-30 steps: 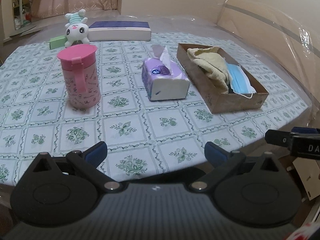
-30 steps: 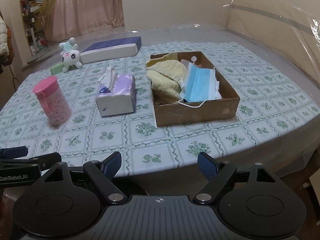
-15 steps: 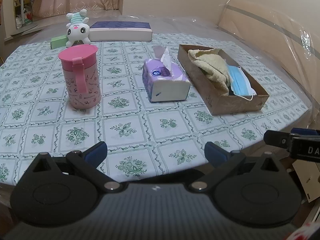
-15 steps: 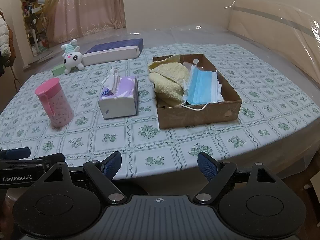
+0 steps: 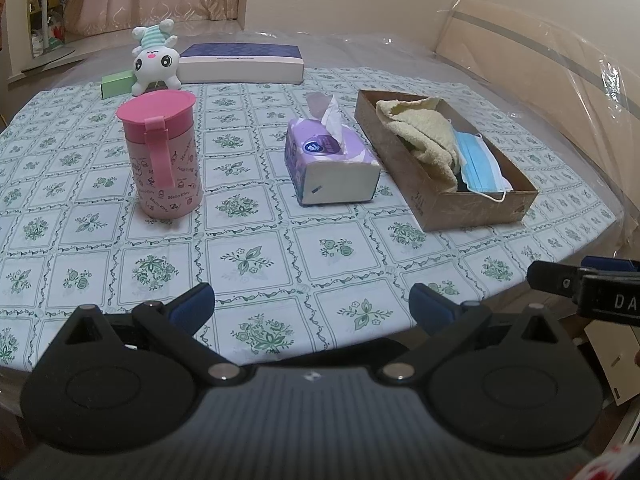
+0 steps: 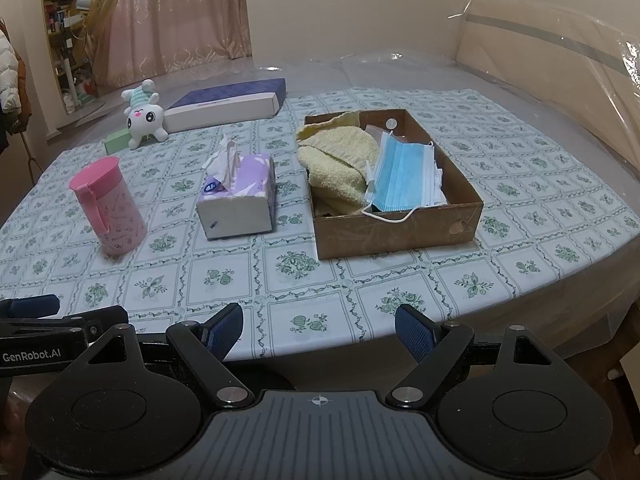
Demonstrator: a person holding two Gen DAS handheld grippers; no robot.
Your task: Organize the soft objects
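Tissue pack (image 6: 238, 196) is lying on the surface (image 6: 304, 292) just left of the cardboard box (image 6: 394, 228), tissue sticking up from its top, short end facing the near edge. It looks like the next soft thing still out. The box is already holding a yellow towel (image 6: 340, 160) and a blue face mask (image 6: 402, 176); little free room is showing, mostly at its right side.

Plush toy (image 6: 144, 120) is sitting well behind and left of the box, beside a small green block (image 6: 118, 141) and a flat navy box (image 6: 228, 103). Pink cup (image 6: 108, 208) is standing further left of the box, past the tissue pack; hard, likely staying.

Right tongs (image 6: 318, 334) and left tongs (image 5: 312, 306) are both hovering wide and empty at the near edge, well short of everything.

Judgement: take the pack across its narrow width with the right tongs, low on the body, not by the loose tissue. Lift clear of the box wall, then set it down on the mask side, so nothing is dragging the ear loop (image 6: 390, 216) hanging over the front wall.
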